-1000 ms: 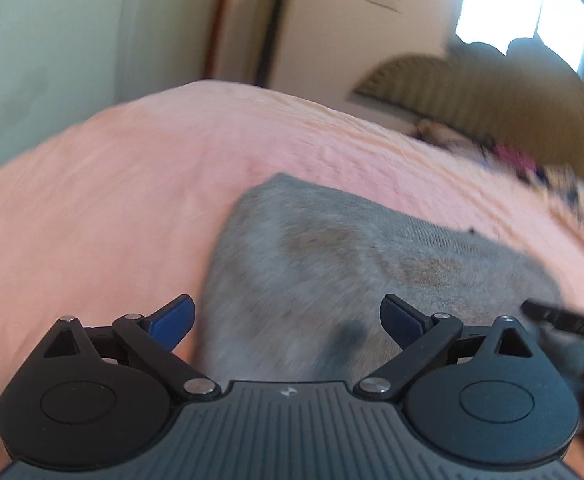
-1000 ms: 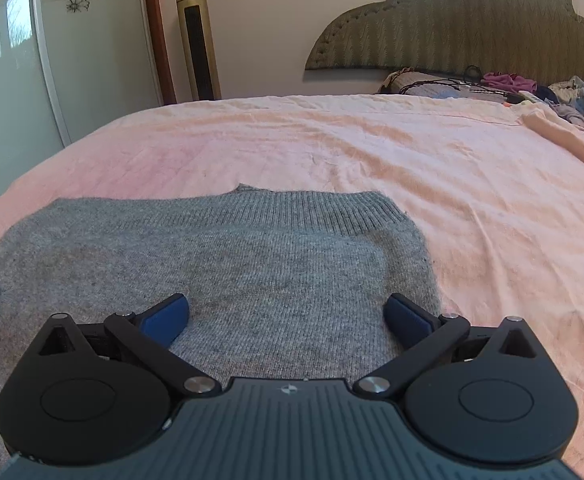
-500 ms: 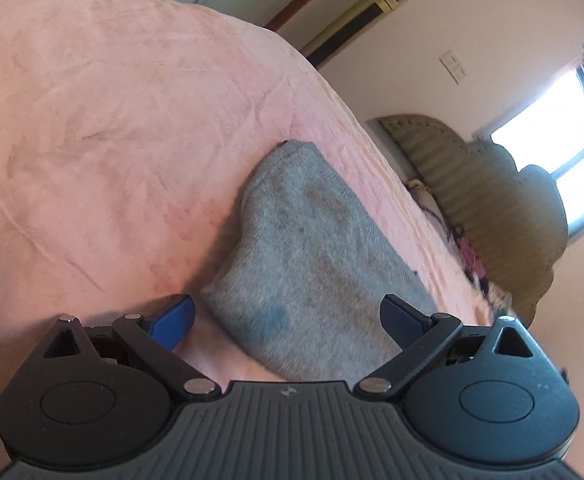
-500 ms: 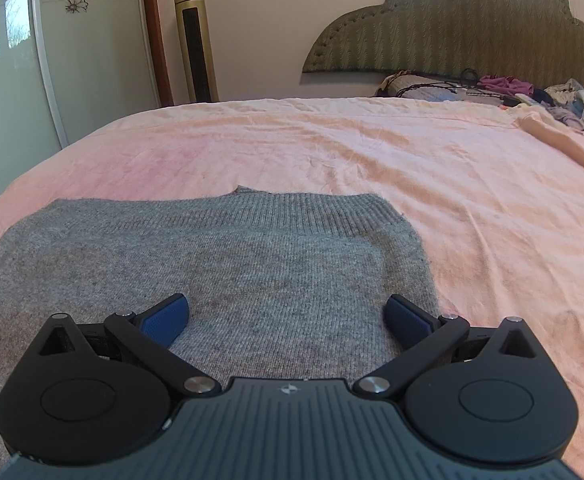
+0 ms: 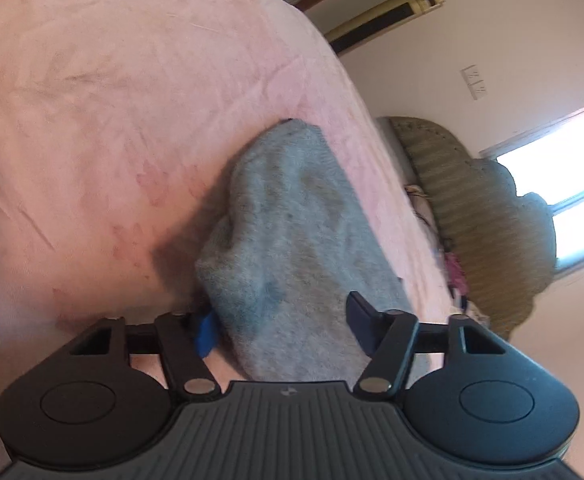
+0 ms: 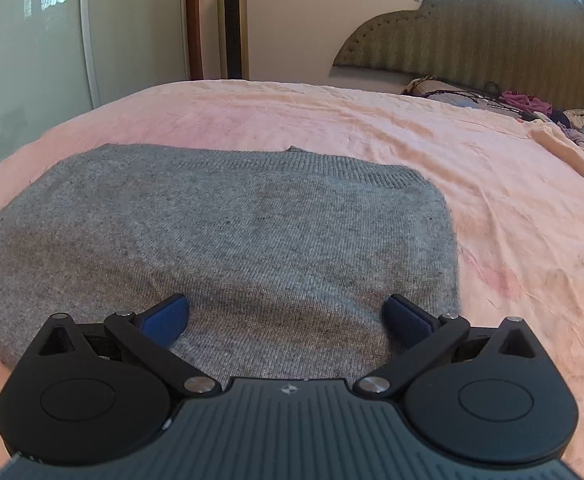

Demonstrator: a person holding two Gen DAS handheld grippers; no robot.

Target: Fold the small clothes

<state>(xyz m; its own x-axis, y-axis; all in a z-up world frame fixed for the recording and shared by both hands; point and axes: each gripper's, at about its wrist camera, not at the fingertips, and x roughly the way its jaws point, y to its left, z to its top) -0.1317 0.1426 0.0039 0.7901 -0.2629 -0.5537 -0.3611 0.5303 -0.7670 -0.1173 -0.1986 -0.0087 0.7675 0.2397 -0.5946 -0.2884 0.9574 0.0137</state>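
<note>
Gray sweater (image 6: pixel 228 240) lies flat on bed (image 6: pixel 511 200), apparently part-folded; further folds remain. Left hand-held gripper (image 5: pixel 284 320) spread around its edge; right hand-held gripper (image 6: pixel 286 316) spread above.

Grey knit sweater (image 6: pixel 228 240) on a pink bedsheet (image 6: pixel 491 184) — blue-padded black claws, olive ribbed headboard (image 6: pixel 491 36).

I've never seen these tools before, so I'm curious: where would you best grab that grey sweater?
Probably the grey sweater at its near right corner: it lies flat on the pink bedsheet with the edge exposed, so the open right gripper could slide in low from the right.
</note>
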